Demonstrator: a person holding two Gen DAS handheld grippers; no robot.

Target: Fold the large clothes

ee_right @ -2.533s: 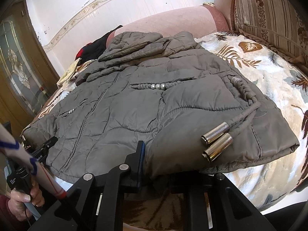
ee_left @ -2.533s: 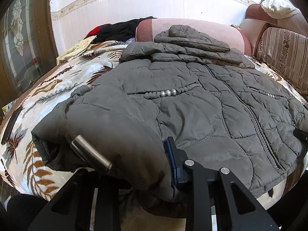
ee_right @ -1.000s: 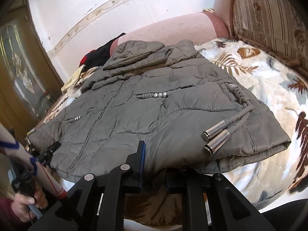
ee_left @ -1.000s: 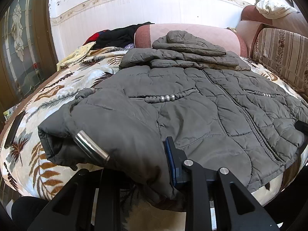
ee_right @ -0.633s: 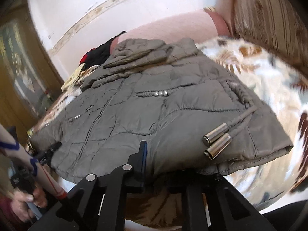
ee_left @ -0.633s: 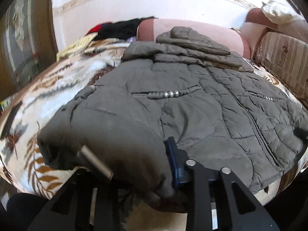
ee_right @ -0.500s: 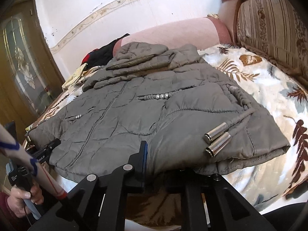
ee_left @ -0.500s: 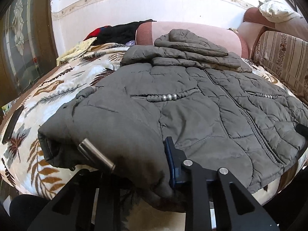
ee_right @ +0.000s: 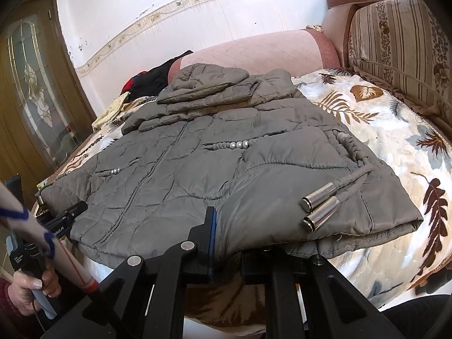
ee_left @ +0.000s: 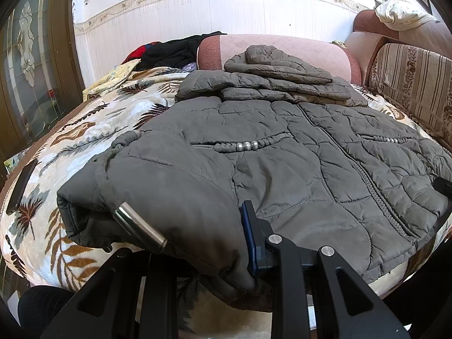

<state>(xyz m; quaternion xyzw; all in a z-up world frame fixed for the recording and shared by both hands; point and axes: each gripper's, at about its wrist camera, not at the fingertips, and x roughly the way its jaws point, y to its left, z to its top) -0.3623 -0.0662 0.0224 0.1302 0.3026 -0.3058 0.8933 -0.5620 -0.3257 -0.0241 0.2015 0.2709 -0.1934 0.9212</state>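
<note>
A grey quilted jacket (ee_left: pixel 296 152) lies front-up on a bed, its sleeves and hood folded over its far end; it also shows in the right wrist view (ee_right: pixel 197 163). My left gripper (ee_left: pixel 197 251) is shut on the jacket's near hem, at its left corner beside a metal cord end (ee_left: pixel 139 227). My right gripper (ee_right: pixel 226 243) is shut on the hem at the other near corner, left of two metal cord ends (ee_right: pixel 320 203). The left gripper also shows at the far left of the right wrist view (ee_right: pixel 67 214).
The bed has a leaf-print blanket (ee_left: pixel 70 141). A pink bolster (ee_left: pixel 282 48) and dark clothes (ee_left: pixel 175 49) lie at the far end. A striped sofa back (ee_left: pixel 415 84) runs along the right. A wooden glazed door (ee_right: pixel 36 99) stands left.
Both grippers kept their hold on the hem and wavered slightly up and down. The jacket lies about where it was.
</note>
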